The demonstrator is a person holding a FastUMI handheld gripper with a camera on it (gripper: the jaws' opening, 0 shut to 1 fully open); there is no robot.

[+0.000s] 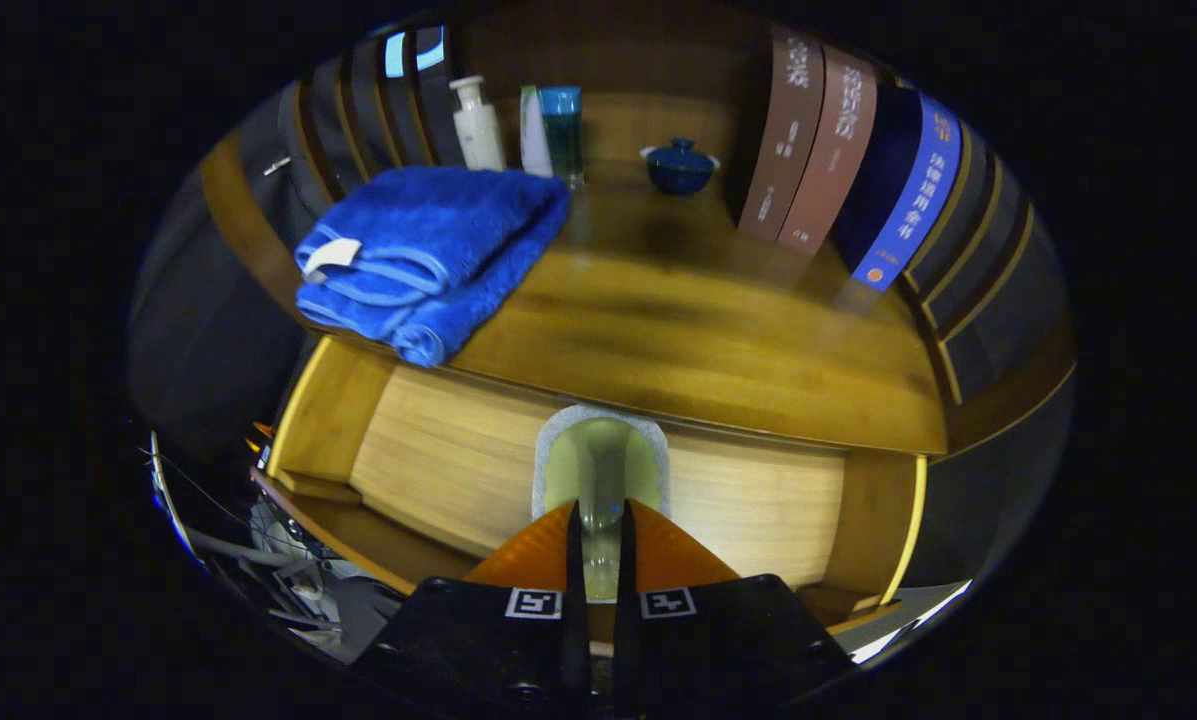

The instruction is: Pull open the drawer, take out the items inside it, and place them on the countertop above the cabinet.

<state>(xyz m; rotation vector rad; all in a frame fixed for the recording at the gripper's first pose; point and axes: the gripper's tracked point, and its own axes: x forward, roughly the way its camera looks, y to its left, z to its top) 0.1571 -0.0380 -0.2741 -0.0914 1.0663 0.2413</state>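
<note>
A pale green, flat oval item with a grey felt-like rim stood between the two orange fingers of the gripper, its lower part pinched in the narrow gap and its rounded upper part rising past the fingertips toward twelve o'clock; the jaws were clenched on it from both sides. Behind and below it lay the open light-wood drawer, its pale floor spreading to nine and three o'clock of the item, with darker wooden side walls at either end. Just beyond the item, at twelve o'clock, ran the front edge of the brown wooden countertop. On that top, at about ten o'clock from the fingers, sat a folded blue terry towel with a white tag. Farther back stood a white bottle, a white-and-green tube and a teal-capped tube, close together, and at about twelve o'clock a small dark blue lidded bowl. At one o'clock leaned two brown books and a blue book.
</note>
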